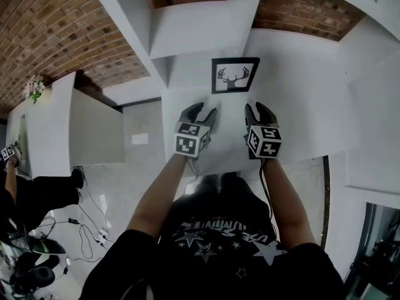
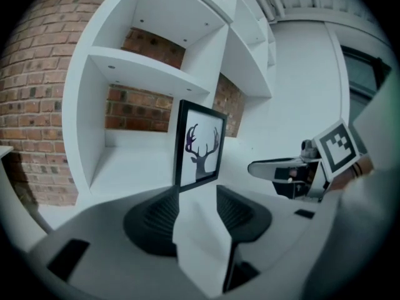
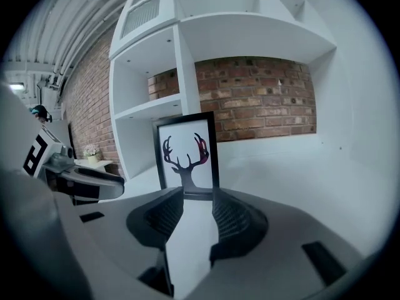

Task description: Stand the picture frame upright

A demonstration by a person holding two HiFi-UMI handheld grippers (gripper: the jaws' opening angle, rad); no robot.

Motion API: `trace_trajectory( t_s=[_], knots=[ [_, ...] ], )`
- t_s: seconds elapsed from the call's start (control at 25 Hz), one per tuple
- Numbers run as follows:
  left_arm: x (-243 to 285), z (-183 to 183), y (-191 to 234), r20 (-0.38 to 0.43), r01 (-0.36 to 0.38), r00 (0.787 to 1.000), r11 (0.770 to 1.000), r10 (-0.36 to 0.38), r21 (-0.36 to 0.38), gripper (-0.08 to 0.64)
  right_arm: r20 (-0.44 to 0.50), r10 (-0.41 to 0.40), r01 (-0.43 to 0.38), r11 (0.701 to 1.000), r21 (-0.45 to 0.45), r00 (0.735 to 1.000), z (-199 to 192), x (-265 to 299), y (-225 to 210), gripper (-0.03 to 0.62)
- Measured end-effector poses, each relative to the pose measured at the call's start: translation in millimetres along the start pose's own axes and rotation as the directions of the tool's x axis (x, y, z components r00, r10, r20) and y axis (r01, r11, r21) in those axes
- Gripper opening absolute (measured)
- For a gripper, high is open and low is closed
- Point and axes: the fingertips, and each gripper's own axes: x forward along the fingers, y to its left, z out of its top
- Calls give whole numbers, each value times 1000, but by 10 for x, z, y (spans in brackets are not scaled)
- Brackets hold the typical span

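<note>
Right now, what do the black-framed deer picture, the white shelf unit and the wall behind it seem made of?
Black-framed deer picture: thin matte black moulding, wood or plastic, cannot tell; printed paper silhouette inside. White shelf unit: smooth painted or laminated board, flat square edges. Wall: red-brown brick with pale mortar joints, rough, unpainted.

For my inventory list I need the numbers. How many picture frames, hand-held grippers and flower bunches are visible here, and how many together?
Picture frame: 1
Hand-held gripper: 2 (left hand-held gripper, right hand-held gripper)
Flower bunch: 1
Total: 4
</note>
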Motion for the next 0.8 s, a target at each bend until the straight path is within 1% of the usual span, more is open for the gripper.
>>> trace_trajectory(
  t_s=[0.12,0.24,0.36,0.44,0.64,0.8],
  knots=[
    [-119,-20,-83,21,28,999,999,-28,17,181,2,-20,20,1000,-4,1000,-86,-153,52,138],
    [-204,-19,-116,38,56,998,998,-56,20,181,6,-59,59,998,12,998,-157,-300,59,138],
    [-251,-61,-144,36,82,996,997,-83,14,181,12,-104,104,994,17,995,-249,-445,46,138],
    [-263,-79,-149,33,93,995,996,-93,12,179,15,-116,116,993,18,993,-282,-493,43,138],
    [-315,-109,-126,37,85,996,996,-85,-7,138,10,-115,114,993,35,993,-305,-536,80,125],
    [-365,-146,-138,33,68,997,998,-67,-16,100,0,-101,101,994,45,995,-312,-559,107,97]
  ],
)
